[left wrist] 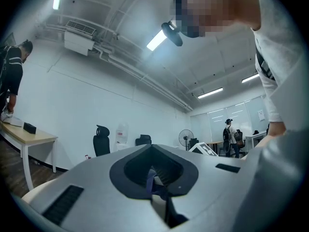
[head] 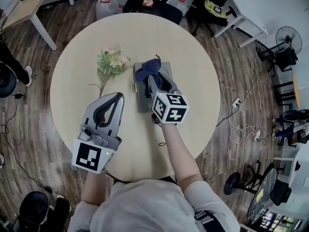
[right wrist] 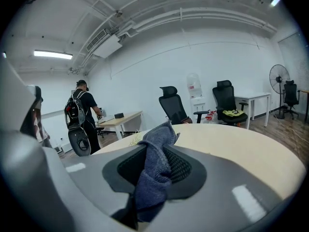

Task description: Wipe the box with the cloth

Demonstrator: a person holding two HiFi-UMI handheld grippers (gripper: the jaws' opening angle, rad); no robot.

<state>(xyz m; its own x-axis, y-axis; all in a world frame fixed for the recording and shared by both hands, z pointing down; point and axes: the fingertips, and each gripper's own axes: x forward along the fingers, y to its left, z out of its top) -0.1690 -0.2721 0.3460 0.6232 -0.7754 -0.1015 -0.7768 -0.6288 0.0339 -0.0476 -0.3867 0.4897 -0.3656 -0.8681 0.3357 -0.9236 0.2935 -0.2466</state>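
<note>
Presently, the round surface (head: 198, 95) carries the grey box (head: 143, 99) at its centre, with flowers (head: 111, 62) just to its left. The right gripper (head: 153, 77) is over the box's far end, clenched on the blue cloth (head: 146, 72) (bunched between the jaws). The left gripper (head: 118, 98) lies near-left, jaws together and apparently empty. Wiping appears to be in hand. The next move calls for drawing the cloth, pressed down, nearward along the lid.

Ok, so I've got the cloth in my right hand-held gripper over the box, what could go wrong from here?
The box lies loose on the table, and the left hand-held gripper rests apart from it, so a stroke might push it along.
The flowers lie close to the box's left edge; a wide stroke could sweep them.
The cloth is bunched in the right hand-held gripper, so its hard tips may scrape the box.
</note>
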